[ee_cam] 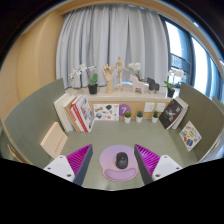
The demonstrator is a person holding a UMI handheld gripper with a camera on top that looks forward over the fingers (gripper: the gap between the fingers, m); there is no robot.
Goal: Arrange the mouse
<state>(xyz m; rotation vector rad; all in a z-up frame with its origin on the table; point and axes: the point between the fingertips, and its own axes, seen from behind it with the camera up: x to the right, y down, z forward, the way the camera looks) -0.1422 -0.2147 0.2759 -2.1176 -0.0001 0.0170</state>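
Tool (112, 165) open wide, empty; mouse (122, 159) between fingers on purple mat (119, 171), long axis pointing away.

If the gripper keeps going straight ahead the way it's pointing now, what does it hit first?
Most likely the black mouse on its purple mouse pad, lying just ahead between the open gripper fingers; depth is hard to judge.

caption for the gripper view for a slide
Open gripper framing a black mouse on its purple mouse pad.
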